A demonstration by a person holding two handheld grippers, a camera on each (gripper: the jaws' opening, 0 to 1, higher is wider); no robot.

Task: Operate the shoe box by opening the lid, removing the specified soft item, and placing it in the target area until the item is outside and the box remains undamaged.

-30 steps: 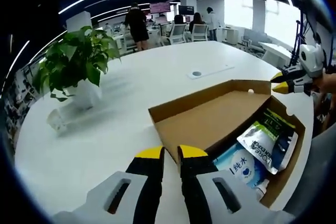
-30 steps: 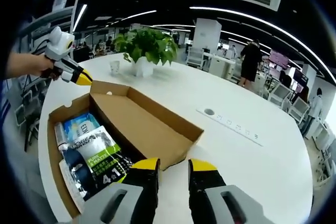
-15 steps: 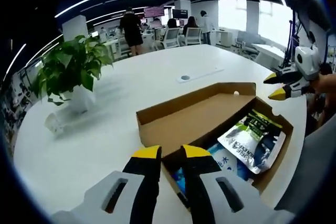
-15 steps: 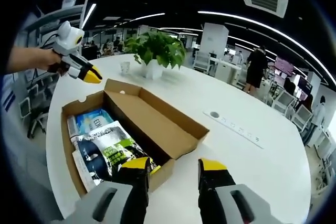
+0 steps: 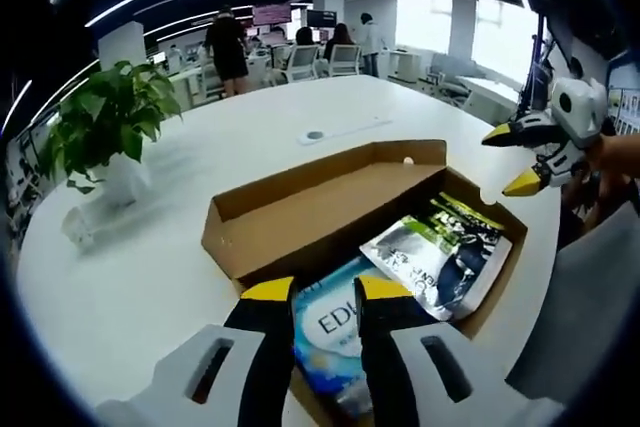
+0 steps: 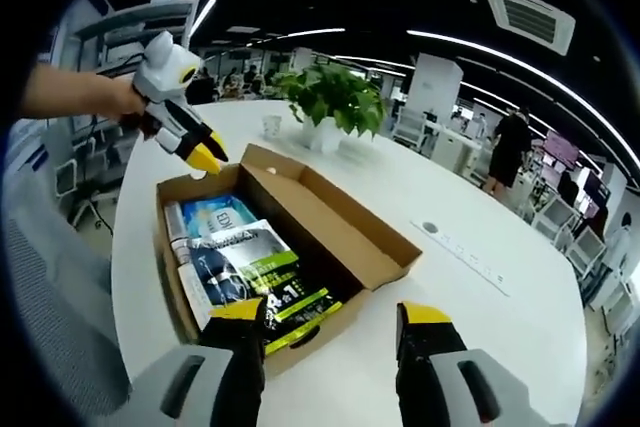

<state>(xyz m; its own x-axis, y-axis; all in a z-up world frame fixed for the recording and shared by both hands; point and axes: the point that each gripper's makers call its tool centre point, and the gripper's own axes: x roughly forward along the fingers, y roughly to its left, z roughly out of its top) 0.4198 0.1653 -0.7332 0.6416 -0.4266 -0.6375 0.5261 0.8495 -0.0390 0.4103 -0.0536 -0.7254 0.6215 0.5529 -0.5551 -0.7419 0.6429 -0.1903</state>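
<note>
Shoe box (image 5: 330, 207): brown corrugated cardboard, long and shallow, on the white tabletop (image 5: 180, 217); lid (image 6: 335, 222) already swung open and standing up along the long side farther from the person.
Box contents: soft pouches lying flat and overlapping; a glossy green, black and white pouch (image 5: 437, 254) on top, a blue and white pack (image 5: 335, 327) beside and partly beneath it.
Left tongs (image 5: 326, 292): yellow-tipped black jaws slightly parted with a narrow gap, holding nothing; tips hover over the end of the box where the blue and white pack lies.
Right tongs (image 6: 335, 315): jaws spread wide, holding nothing; tips sit over the near end of the box, the left tip above the green pouch, the right tip over bare tabletop beyond the lid.
Cross view: in the left gripper view the right tongs appear at the far end of the box, jaws apart; in the right gripper view the left tongs point down at the far box corner, held by a hand (image 6: 120, 97).
Tabletop: smooth, white, rounded; box lies near the edge closest to the person, broad bare surface beyond the lid.
Other items: potted green plant (image 5: 105, 132) in a white pot, well apart from the box; cable port strip (image 6: 470, 252) set in the tabletop.
Background: open office with chairs and people standing.
</note>
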